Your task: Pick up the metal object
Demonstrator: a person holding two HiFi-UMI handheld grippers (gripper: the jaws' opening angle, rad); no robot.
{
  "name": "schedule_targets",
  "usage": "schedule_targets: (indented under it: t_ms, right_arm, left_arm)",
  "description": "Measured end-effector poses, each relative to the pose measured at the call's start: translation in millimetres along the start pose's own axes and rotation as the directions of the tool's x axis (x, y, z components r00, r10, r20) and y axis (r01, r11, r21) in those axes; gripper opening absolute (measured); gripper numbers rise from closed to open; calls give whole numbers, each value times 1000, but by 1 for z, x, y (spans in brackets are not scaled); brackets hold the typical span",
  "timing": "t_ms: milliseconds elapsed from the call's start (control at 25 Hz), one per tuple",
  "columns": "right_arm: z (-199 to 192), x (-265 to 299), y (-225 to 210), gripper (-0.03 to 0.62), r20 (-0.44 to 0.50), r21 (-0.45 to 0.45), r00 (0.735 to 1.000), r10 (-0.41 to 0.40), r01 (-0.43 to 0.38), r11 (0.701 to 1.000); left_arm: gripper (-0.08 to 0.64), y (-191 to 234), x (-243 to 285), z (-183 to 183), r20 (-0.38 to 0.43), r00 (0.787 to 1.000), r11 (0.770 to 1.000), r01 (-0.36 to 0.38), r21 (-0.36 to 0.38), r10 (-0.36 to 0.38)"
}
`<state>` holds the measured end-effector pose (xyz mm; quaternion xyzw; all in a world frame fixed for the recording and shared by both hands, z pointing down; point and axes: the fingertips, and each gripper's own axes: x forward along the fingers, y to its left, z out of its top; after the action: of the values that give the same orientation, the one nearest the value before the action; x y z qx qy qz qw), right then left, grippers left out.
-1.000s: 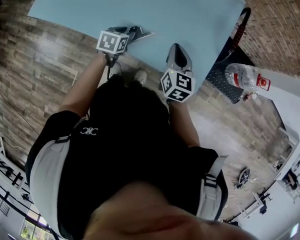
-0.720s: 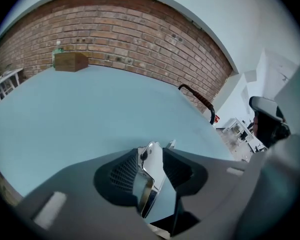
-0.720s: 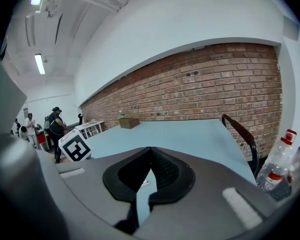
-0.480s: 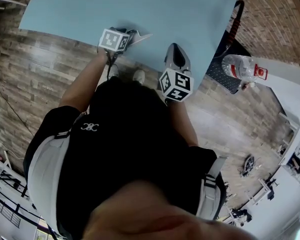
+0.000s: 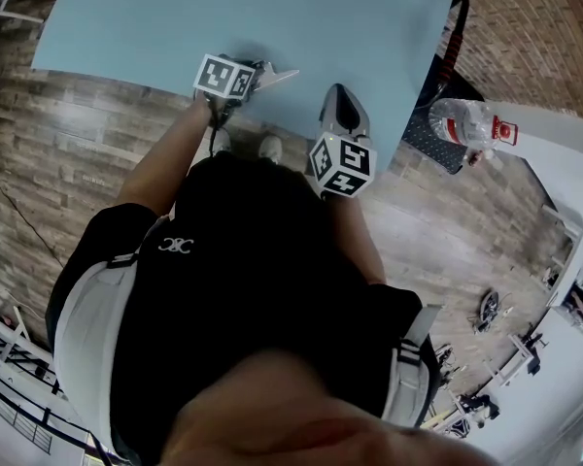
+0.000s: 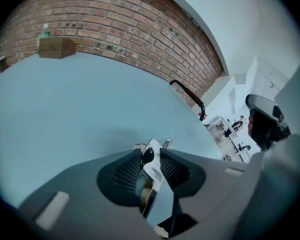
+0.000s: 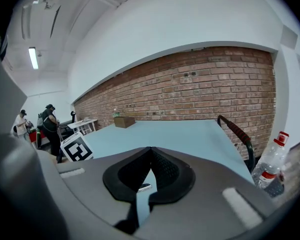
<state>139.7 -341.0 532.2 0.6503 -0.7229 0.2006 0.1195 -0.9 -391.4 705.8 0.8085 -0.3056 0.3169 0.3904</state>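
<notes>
- The left gripper (image 6: 150,154) lies over the near edge of the light blue table (image 5: 272,8), at about 11 o'clock in the head view.
- Its jaws are closing, with the metal object (image 6: 152,176) between them. The pads seem to touch it on both sides, though the wide-angle view leaves that contact a little uncertain.
- The metal object is shiny and flat. In the head view its pointed silvery tip (image 5: 280,74) sticks out of the left gripper (image 5: 257,71) toward 3 o'clock, over the table.
- The right gripper (image 7: 150,151) holds nothing: its jaw tips meet, and only blue table shows through the slit below them.
- In the head view the right gripper (image 5: 342,105) points toward 12 o'clock at the table's near edge, just right of the left one and apart from it.
- A plastic water bottle (image 5: 466,124) with a red cap stands off the table at 2 o'clock. It appears at 4 o'clock in the right gripper view (image 7: 270,159).
- A black curved bar (image 6: 187,91) rises at the table's far right side.
- A cardboard box (image 6: 56,47) sits at the table's far end, against the brick wall (image 6: 130,34).
- The person wears a black shirt (image 5: 243,289) and stands on a wood-plank floor (image 5: 68,134).
</notes>
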Motion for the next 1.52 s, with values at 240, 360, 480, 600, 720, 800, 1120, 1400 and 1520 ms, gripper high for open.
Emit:
schedule_targets:
  t_ms: [240,360,480,600,720,800,1120,1400,1520]
  right_arm:
    - [0,-4,-4,14,5,2,1000,-21,21,1000]
    - [0,-6,-6,14,9,3,1000,-26,26,1000]
    - [0,-10,-3,14,17,2,999,-27,27,1000]
    - [3,-13,-1,14,28,2,999,-22,22,1000]
    - [5,-13,0,14,39,4,999,-16,16,1000]
    - [7,-14,2,14,48,4,999,-10,10,1000]
    - [21,-11,10,14,89,-9,996,18,-17,1000]
    - [35,-11,14,14,145,3,989,29,-30,1000]
    - [47,-10,13,14,169,2,985,34,-34,999]
  left_arm:
    - [89,-1,5,-1,-8,999,998,31,-63,-31]
    - [74,-7,4,-3,-15,997,995,69,-70,-70]
    - [48,-16,-1,-4,4,995,994,100,-46,-100]
    - [10,-24,-8,-1,38,994,994,105,-24,-104]
    - [9,-24,-13,3,57,996,997,74,1,-74]
    - [9,-25,-22,6,83,995,998,55,8,-55]
    - [9,-54,-97,67,348,933,980,-148,130,95]
    - [8,-89,-156,100,515,838,942,-298,157,180]
    - [8,-98,-178,113,562,802,930,-337,146,202]
